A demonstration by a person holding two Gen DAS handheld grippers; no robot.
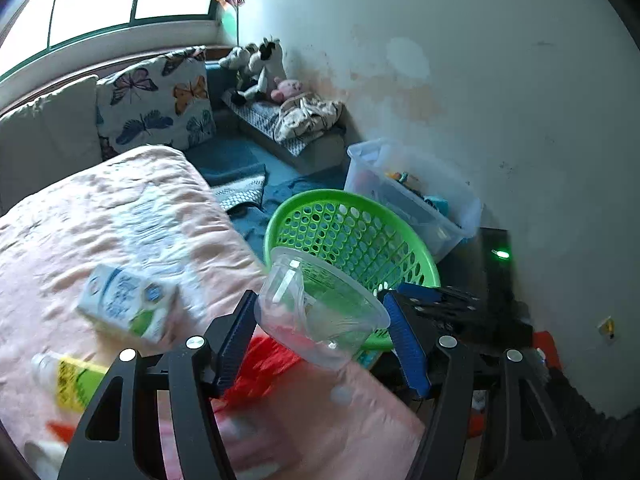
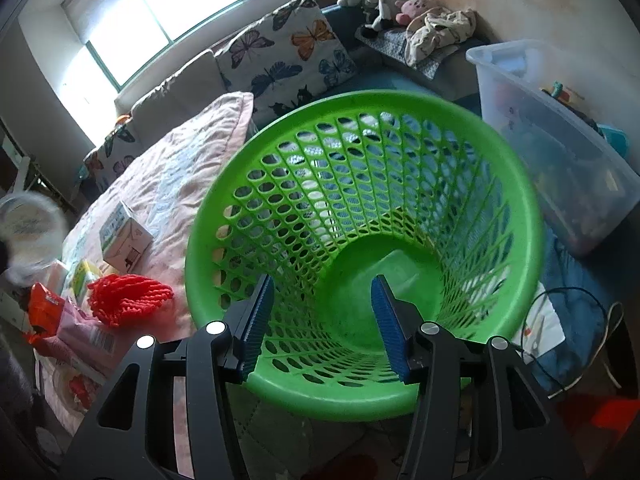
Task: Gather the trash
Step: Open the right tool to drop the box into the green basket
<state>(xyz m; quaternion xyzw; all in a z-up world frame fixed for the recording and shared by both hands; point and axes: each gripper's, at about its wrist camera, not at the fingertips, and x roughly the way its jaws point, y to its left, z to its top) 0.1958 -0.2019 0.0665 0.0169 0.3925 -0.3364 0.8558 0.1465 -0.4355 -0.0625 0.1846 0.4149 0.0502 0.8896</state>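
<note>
The left gripper [image 1: 322, 336] is clasping a clear plastic cup [image 1: 320, 308] near the green basket [image 1: 400, 236] — the right gripper [image 2: 322, 328] is hanging empty, jaws parted, over it.

Your left wrist view smears the white-and-blue milk carton [image 1: 128, 306] and yellow-labelled tube [image 1: 66, 380], so their print is unreadable. The round whitish object [image 2: 28, 236] at the right view's edge is blurred and cropped.

Bright window [image 2: 192, 12], stained wall [image 1: 400, 80]
</note>
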